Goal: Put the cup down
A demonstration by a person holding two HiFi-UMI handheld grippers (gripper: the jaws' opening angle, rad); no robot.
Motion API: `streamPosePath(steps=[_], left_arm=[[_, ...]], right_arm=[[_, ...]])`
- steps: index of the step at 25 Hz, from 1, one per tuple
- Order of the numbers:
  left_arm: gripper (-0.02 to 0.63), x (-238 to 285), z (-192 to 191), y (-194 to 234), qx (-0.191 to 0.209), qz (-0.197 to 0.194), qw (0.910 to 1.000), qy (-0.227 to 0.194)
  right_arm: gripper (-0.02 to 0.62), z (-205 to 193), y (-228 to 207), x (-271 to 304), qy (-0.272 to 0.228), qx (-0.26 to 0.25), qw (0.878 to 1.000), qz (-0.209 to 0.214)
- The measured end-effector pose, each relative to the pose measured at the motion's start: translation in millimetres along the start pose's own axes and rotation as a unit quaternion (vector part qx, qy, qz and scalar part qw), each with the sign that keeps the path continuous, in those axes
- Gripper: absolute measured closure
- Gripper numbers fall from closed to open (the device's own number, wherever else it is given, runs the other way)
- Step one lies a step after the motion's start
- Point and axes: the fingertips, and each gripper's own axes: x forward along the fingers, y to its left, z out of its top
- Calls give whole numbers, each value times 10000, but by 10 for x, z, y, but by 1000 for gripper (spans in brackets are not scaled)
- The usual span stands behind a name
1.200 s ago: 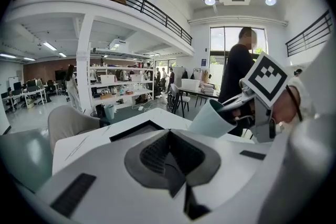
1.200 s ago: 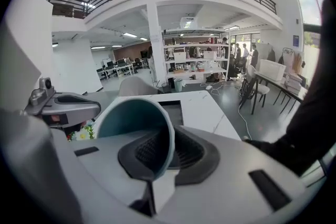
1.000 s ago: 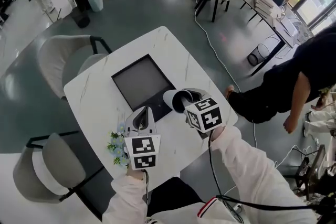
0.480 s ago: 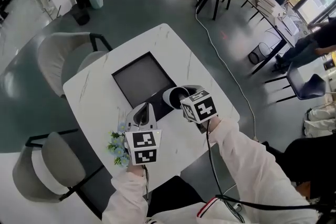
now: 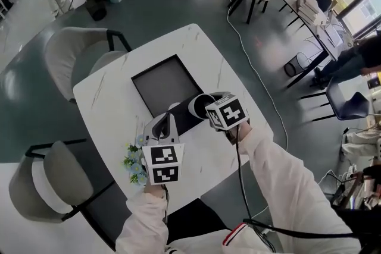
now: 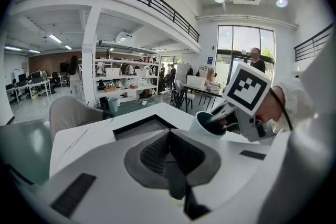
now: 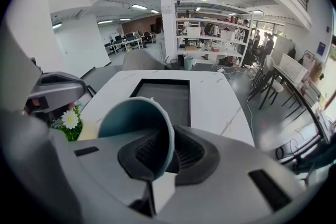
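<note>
head view: cup (image 5: 199, 105) sits centre frame, tipped on its side with the mouth toward lower left, over the lower right corner of the black tray (image 5: 162, 81); right gripper (image 5: 206, 109) has it by the rim; left gripper (image 5: 164, 126) hangs just below and left of it over the white tabletop (image 5: 110, 110), carrying nothing; flowers (image 5: 133, 162) at lower left, well clear of the cup; can't tell from here if the cup touches the tabletop

left gripper view: its fingers are pressed together with nothing between them; cup shows right of centre, dark inside, white outside, tilted, apparently off the surface

right gripper view: fingers clamp the cup wall at the rim, one inside and one outside; teal inner face fills left of centre; tray lies beyond, upper centre

handling, my read: stiff, light, smooth wall, likely slippery and chippable if ceramic; a rim pinch lets it swing, so level it upright first, base flat on the tabletop, then release; for a regrasp, pinch across the wall near the rim
</note>
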Motion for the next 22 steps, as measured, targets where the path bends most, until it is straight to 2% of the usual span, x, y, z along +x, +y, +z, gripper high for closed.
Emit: streamPosePath(steps=[6, 22], left_arm=[[597, 3, -6, 39, -43, -15, 10000, 0], [597, 23, -15, 53, -214, -35, 9998, -35]], right_arm=[[555, -71, 19, 144, 336, -94, 9994, 68], [554, -45, -16, 236, 546, 16, 9982, 229]])
